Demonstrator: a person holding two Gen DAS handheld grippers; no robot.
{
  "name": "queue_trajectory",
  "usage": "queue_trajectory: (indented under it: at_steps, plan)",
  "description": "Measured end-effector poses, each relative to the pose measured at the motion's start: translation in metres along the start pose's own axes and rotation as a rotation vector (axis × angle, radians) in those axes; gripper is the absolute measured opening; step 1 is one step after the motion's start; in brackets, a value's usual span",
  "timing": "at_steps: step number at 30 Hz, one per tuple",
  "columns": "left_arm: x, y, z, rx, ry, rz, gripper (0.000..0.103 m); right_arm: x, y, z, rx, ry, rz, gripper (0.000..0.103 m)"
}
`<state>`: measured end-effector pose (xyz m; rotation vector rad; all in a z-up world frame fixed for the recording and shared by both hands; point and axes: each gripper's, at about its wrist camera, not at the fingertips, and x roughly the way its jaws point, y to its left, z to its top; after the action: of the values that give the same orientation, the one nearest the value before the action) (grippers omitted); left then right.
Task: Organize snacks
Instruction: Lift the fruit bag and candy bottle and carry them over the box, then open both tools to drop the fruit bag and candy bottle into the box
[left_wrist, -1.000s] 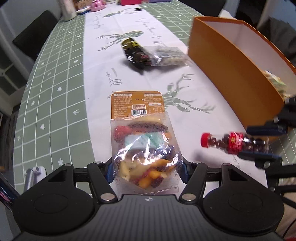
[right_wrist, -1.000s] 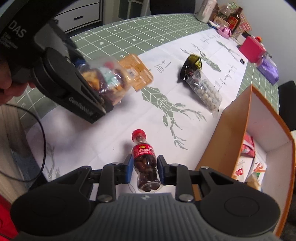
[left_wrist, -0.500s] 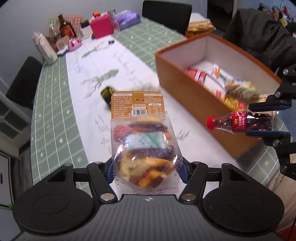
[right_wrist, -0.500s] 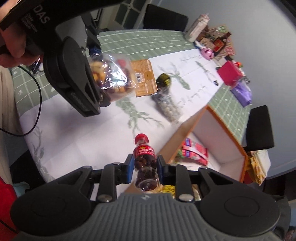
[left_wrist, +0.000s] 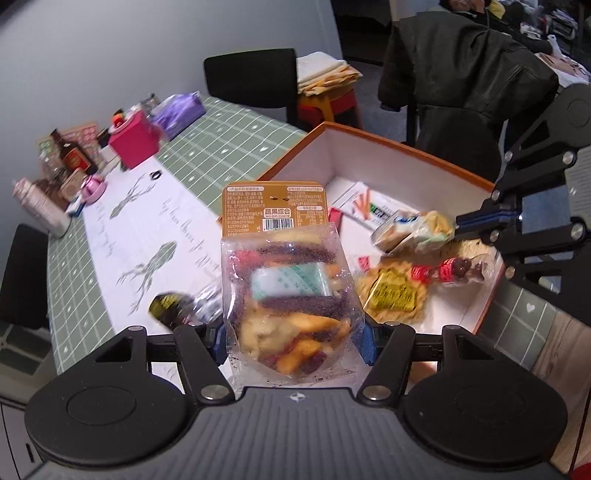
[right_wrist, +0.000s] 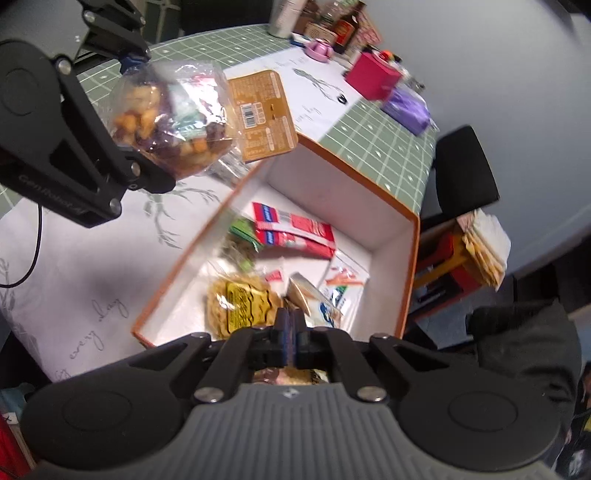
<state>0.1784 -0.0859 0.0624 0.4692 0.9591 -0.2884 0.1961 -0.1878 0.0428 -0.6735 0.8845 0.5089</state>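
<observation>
My left gripper (left_wrist: 291, 336) is shut on a clear bag of dried fruit (left_wrist: 290, 291) with an orange header card, held in the air beside the orange box (left_wrist: 406, 147). The right wrist view shows the same bag (right_wrist: 166, 122) above the box's near left wall (right_wrist: 184, 258). My right gripper (right_wrist: 290, 332) hangs over the box, shut, with nothing between its fingers. Below its fingertips (left_wrist: 476, 221) the small red-capped bottle of chocolate beans (left_wrist: 447, 271) lies inside the box among several snack packets. A dark-topped clear packet (left_wrist: 173, 308) lies on the table runner.
A pink box (left_wrist: 133, 142), a purple pack (left_wrist: 177, 112), bottles and jars (left_wrist: 70, 155) crowd the table's far end. Black chairs (left_wrist: 251, 77) stand around the green checked cloth. A dark jacket (left_wrist: 465, 74) hangs over a chair beyond the orange box.
Both grippers rose and swung over the orange box. The right gripper let go of the bottle, which now lies in the box, and its jaws closed. The left still holds the fruit bag.
</observation>
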Motion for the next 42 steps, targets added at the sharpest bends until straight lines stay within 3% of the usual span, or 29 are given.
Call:
queue_trajectory:
  at_steps: [9, 12, 13, 16, 27, 42]
  plan:
    - [0.037, -0.026, 0.027, 0.057, 0.025, -0.057, 0.073, 0.031, -0.019, -0.020, 0.065, 0.062, 0.090, 0.001]
    - [0.049, -0.028, 0.029, 0.066, 0.046, -0.064, 0.073, 0.034, -0.028, -0.025, 0.119, 0.059, 0.144, 0.013]
    - [0.052, -0.029, 0.029, 0.071, 0.051, -0.065, 0.073, 0.034, -0.031, -0.025, 0.141, 0.055, 0.170, 0.021]
    - [0.059, -0.035, 0.032, 0.081, 0.057, -0.068, 0.073, 0.038, -0.030, -0.024, 0.148, 0.062, 0.206, 0.022]
    - [0.079, -0.043, 0.038, 0.098, 0.070, -0.077, 0.073, 0.073, -0.045, -0.032, 0.136, 0.184, 0.164, 0.019]
    - [0.112, -0.033, 0.056, 0.120, 0.060, -0.031, 0.073, 0.102, -0.053, -0.031, 0.149, 0.211, 0.100, 0.019]
